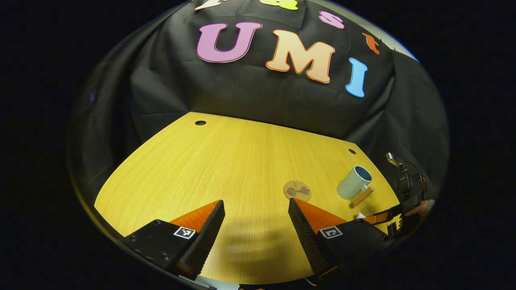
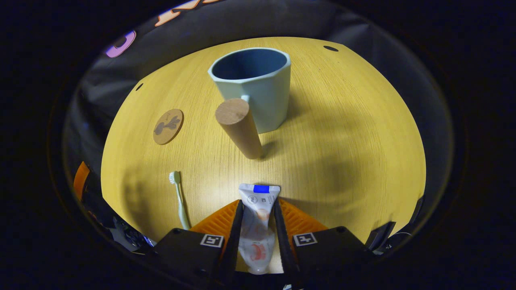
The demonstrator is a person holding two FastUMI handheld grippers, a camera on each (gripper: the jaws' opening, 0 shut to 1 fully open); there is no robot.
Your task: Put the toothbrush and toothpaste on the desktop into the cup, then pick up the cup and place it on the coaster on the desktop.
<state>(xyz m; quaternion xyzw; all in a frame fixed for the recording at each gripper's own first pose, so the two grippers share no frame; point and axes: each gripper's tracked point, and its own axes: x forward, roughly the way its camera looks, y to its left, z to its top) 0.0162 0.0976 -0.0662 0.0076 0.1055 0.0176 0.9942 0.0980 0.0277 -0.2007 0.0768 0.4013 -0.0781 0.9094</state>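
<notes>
On wooden desktop (image 2: 342, 133), right gripper (image 2: 258, 217) jaws pinching toothpaste (image 2: 258, 225); left gripper (image 1: 256, 225) jaws spread (black-draped booth).

Bare worktop (image 2: 342, 133) lies open right of the cup (image 2: 258, 86). The cup's wooden handle (image 2: 238, 128) juts toward the tongs (image 2: 258, 225), with the toothbrush (image 2: 180, 199) to their left.

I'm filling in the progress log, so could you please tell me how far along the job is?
Nothing looks finished yet: the cup is empty on the desk, away from the coaster. In hand: the right gripper has the toothpaste between its fingers, apparently gripped. Left: drop the toothpaste in, collect the toothbrush lying on the desk, then move the cup onto the coaster. The left gripper hangs open.
</notes>
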